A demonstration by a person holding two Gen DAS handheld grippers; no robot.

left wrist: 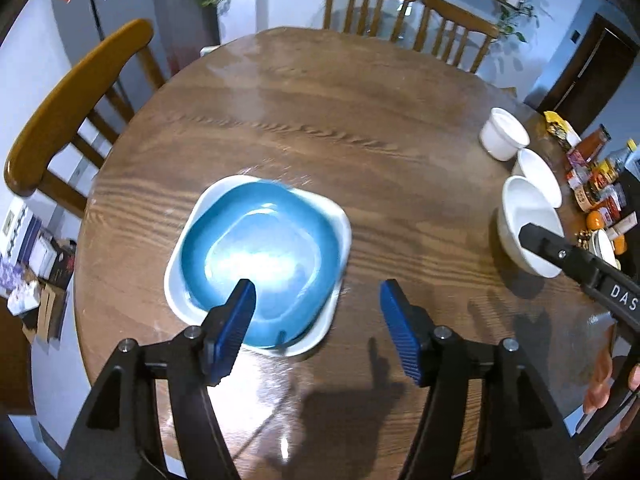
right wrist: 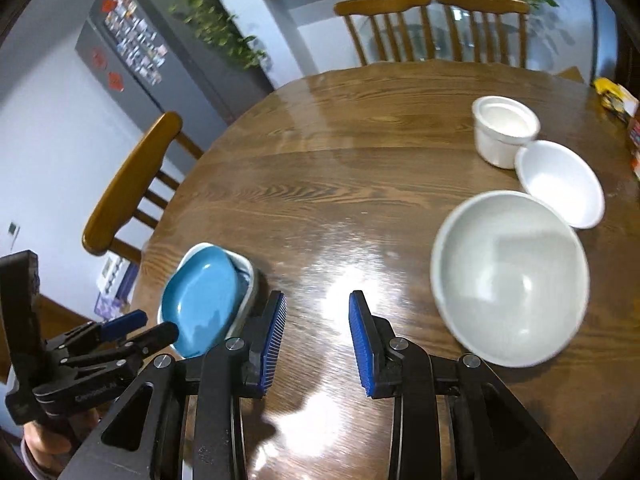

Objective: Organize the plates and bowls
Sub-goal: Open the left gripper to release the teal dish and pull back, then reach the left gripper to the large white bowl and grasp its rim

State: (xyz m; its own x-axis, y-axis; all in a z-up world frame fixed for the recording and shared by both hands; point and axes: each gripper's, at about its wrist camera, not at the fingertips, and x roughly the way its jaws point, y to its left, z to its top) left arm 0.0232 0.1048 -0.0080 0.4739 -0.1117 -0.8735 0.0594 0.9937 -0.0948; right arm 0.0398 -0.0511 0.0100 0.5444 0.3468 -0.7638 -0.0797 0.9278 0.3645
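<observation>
Two hand-held grippers are hovering released over the bench [left wrist: 360, 120].
Right hand-held gripper [right wrist: 318, 336] is sitting nearer the large white bowl [right wrist: 508, 276], lying just right; left hand-held gripper [left wrist: 318, 320] is gaping above the blue plate [left wrist: 260, 256].

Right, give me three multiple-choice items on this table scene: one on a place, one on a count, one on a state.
1. Where does the blue plate lie?
A. on the white square plate
B. inside a bowl
C. on a chair

2. How many white bowls stand on the table?
A. one
B. three
C. five

3. How is the left claw?
A. shut on the blue plate
B. open, holding nothing
C. shut on a bowl

Answers: 1 A, white rim shows around the blue plate. 2 B, the large bowl, the smaller bowl and the straight-sided bowl. 3 B, its pads stand apart with bare table between.
</observation>
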